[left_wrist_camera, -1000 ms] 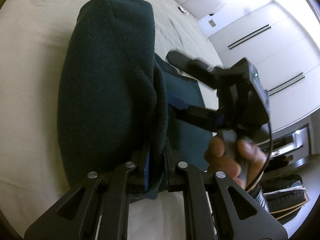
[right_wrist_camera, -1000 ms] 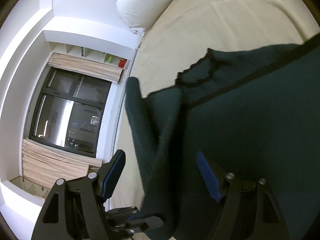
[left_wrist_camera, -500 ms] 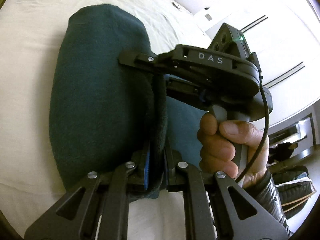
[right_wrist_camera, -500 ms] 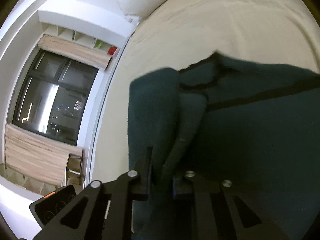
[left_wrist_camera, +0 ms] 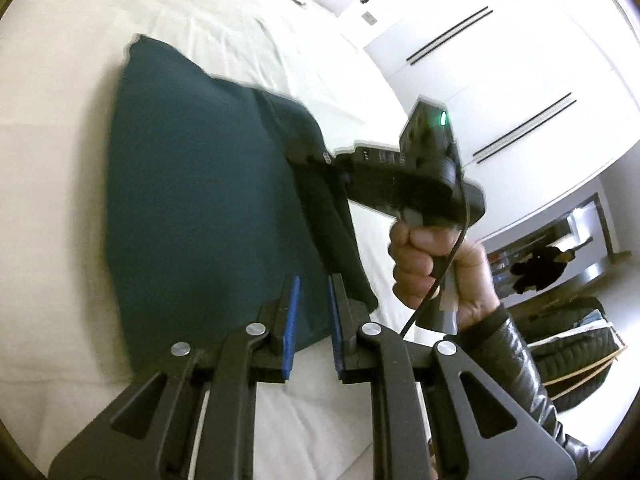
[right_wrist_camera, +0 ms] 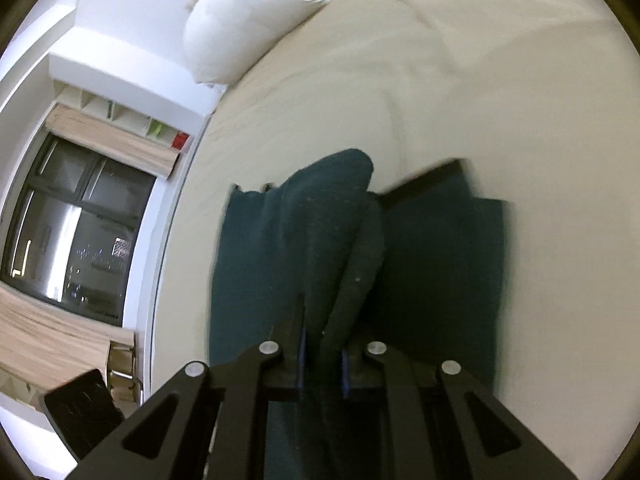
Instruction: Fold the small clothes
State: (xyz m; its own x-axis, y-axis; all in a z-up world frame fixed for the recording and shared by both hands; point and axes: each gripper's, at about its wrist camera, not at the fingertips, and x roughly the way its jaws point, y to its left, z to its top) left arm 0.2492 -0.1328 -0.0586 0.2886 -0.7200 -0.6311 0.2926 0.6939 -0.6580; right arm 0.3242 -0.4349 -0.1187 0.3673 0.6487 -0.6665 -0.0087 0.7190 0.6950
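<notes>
Partly blurred garment (right_wrist_camera: pixel 320 248); right gripper (right_wrist_camera: pixel 323 354) pinching fold.

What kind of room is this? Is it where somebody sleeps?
Most likely a bedroom. A dark green cloth lies on a wide bed with a cream sheet, a white pillow sits at its far end, and tall white wardrobe doors line one wall.

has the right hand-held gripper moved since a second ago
Yes. In the left wrist view the right hand-held gripper has risen toward the white wardrobe doors, pulling the dark green cloth's edge.
</notes>
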